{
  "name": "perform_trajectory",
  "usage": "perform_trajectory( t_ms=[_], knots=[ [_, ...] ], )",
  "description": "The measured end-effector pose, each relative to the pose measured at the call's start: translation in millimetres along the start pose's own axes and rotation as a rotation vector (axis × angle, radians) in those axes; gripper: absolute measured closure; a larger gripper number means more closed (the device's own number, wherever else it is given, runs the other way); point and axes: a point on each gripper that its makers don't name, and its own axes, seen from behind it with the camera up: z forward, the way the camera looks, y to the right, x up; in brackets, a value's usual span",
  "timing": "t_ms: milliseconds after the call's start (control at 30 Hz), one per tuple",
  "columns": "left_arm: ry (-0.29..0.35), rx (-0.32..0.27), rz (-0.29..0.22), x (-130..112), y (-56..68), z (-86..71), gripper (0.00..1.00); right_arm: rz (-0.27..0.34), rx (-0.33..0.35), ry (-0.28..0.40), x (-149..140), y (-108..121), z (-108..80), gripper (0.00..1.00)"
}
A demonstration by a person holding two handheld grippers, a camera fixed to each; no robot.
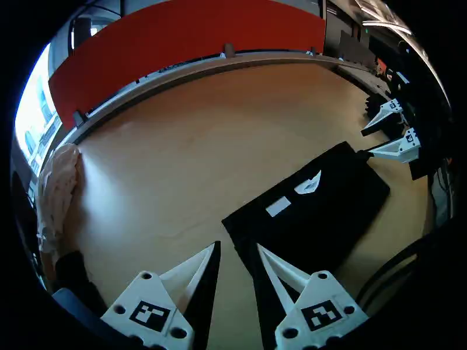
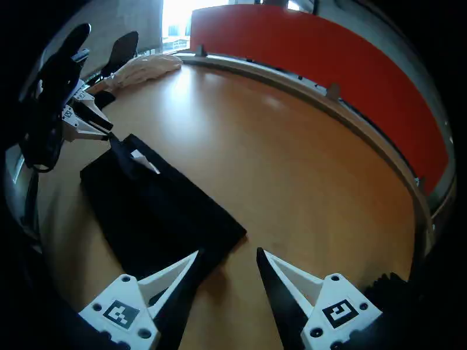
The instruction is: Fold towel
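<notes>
Left gripper view: black towel [image 1: 338,201] lies flat on the table [image 1: 175,163]; left gripper [image 1: 236,245] and right gripper [image 2: 229,251] gape at opposite corners (nothing grasped). Judged step: corner pickup, requiring both to close.

Daylight floods from a blown-out window [image 2: 181,20]; its glare streaks the wooden table [image 2: 192,87]. Fisheye bends the edges — focus is sharp.

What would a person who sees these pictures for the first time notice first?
A black towel lies on the wooden table, very dark against the pale wood. Behind the table, a long red screen runs along its far edge. The left tongs and the right tongs stand open at opposite ends of the towel.
</notes>
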Motion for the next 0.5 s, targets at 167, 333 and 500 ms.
perform_trajectory(
  t_ms=[167, 333, 500],
  knots=[
    [0.007, 0.013, 0.004, 4.7, -6.0, -0.8, 0.65, -0.003, -0.016, 0.013, 8.2, 7.0, 0.7, 0.33],
    [0.008, 0.016, 0.001, 4.6, -7.7, -2.4, 0.65, -0.002, -0.024, 0.025, 13.1, 9.9, -0.5, 0.33],
    [0.012, 0.020, 0.001, 4.8, -7.7, -4.0, 0.65, -0.001, -0.026, 0.038, 17.3, 10.0, -3.2, 0.33]
  ],
)
